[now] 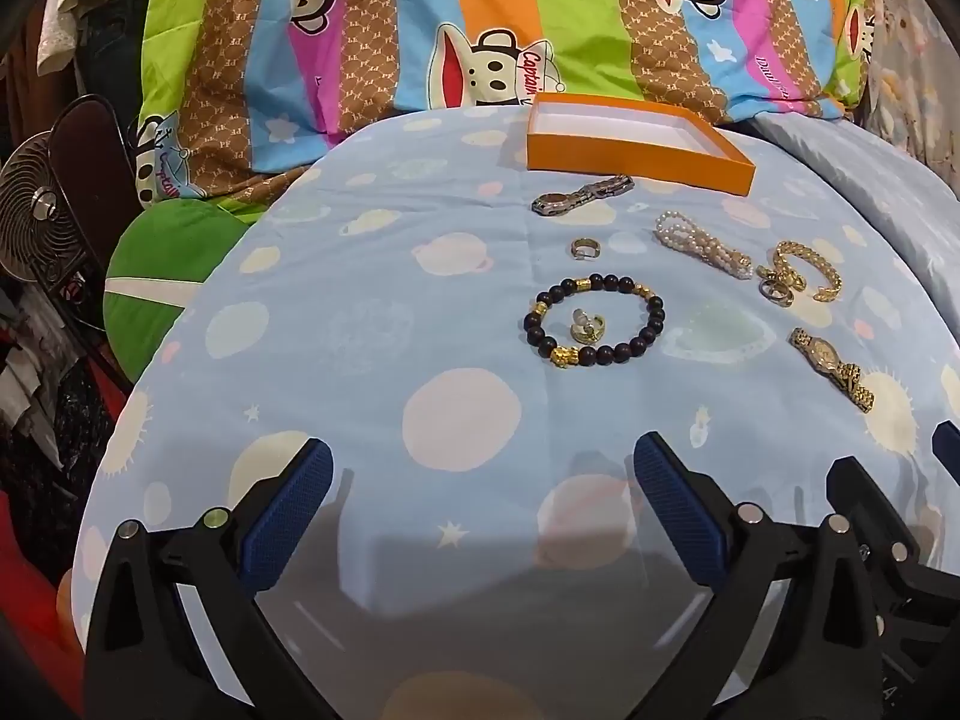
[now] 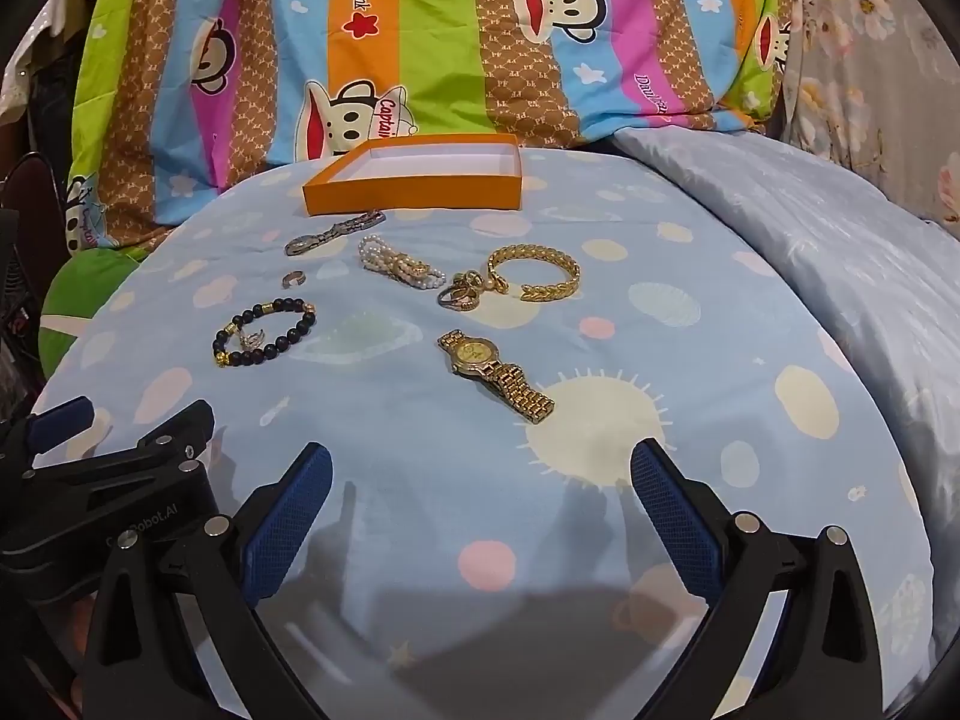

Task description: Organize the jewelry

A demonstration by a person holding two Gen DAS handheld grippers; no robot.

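My left gripper (image 1: 483,468) and right gripper (image 2: 481,471) both hover with jaws spread wide, empty. The jewelry lies mid-frame on the blue sheet (image 2: 690,372): beaded bracelet (image 1: 594,319), gold watch (image 2: 495,372), below the orange box (image 2: 414,180).

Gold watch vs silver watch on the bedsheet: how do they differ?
Colour: the gold watch is yellow gold all over; the silver watch is steel grey.
Place: the silver watch lies right in front of the orange box; the gold watch lies apart, nearest the right gripper.
Face: the gold watch's dial shows; the silver watch's cannot be made out.
Shared: both lie stretched out flat, metal link bands, outside the box.
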